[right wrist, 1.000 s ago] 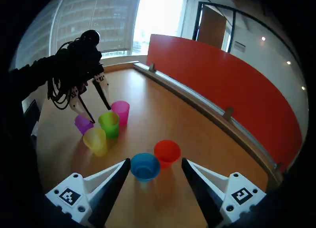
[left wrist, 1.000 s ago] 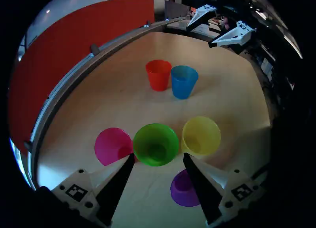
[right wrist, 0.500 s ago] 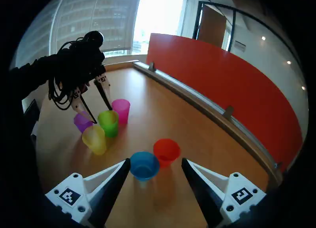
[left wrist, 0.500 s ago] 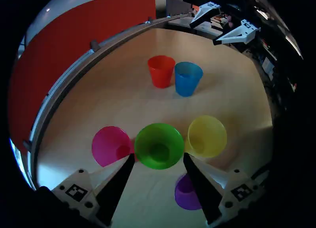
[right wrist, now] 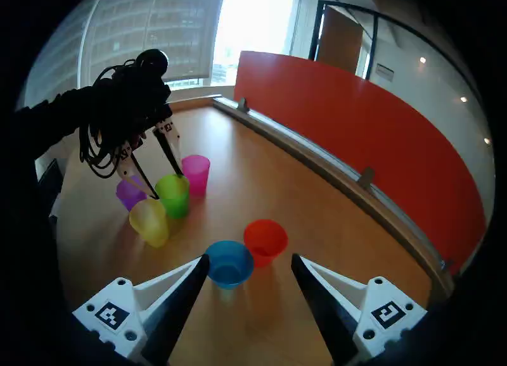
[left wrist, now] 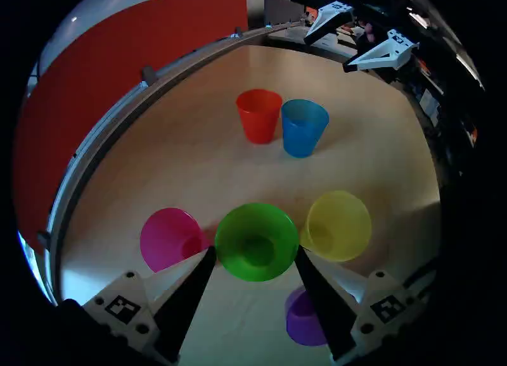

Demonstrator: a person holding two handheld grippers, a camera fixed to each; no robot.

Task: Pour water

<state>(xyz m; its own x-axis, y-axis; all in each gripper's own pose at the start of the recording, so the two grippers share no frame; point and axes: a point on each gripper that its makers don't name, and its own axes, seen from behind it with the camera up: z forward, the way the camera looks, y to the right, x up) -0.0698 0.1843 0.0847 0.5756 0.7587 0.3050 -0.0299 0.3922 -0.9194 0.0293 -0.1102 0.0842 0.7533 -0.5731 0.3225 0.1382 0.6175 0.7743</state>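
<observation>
Green cup stands upright on the bench between your left gripper's spread fingers, ungripped. Your right gripper, also spread, faces the blue cup. You're at the reach-in step; next, I'd judge, close gently and keep it level.

The table is pale, light-grained wood in the left gripper view. At lower centre there, a bright green cup sits between a magenta cup on its left and a yellow cup on its right. A purple cup is at the bottom edge. Above centre stand an orange-red cup and a blue cup. The partition at upper left is red, edged by a grey rail. The left gripper has black fingers on white bodies with black-and-white square markers. The right gripper, at the bottom of the right gripper view, has the same colours.
</observation>
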